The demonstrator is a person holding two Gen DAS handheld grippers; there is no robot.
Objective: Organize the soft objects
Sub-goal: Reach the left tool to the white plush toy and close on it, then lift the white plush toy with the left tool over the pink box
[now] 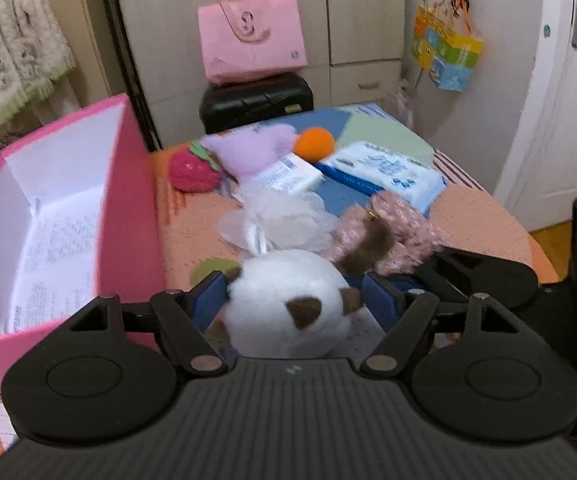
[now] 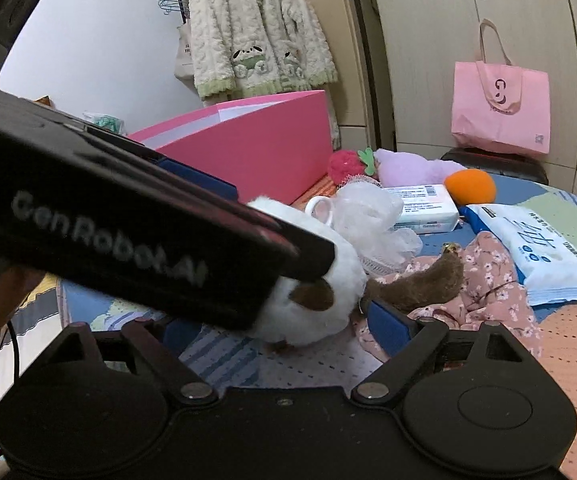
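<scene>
My left gripper [image 1: 294,300] is shut on a white plush toy with brown ears and tail [image 1: 288,300], its blue pads pressing both sides. The same plush [image 2: 312,296] shows in the right wrist view, partly hidden by the left gripper's black body [image 2: 128,236]. My right gripper [image 2: 284,328] is open and empty just behind the plush, above the bedspread. An open pink box [image 1: 68,208] with white lining stands to the left; it also shows in the right wrist view [image 2: 256,148].
On the bed lie a white mesh puff [image 1: 284,216], floral pink cloth [image 1: 392,232], a pink strawberry toy [image 1: 192,170], a purple plush [image 1: 252,152], an orange ball [image 1: 314,143] and two tissue packs [image 1: 388,174]. A pink bag [image 1: 252,40] sits on a black case.
</scene>
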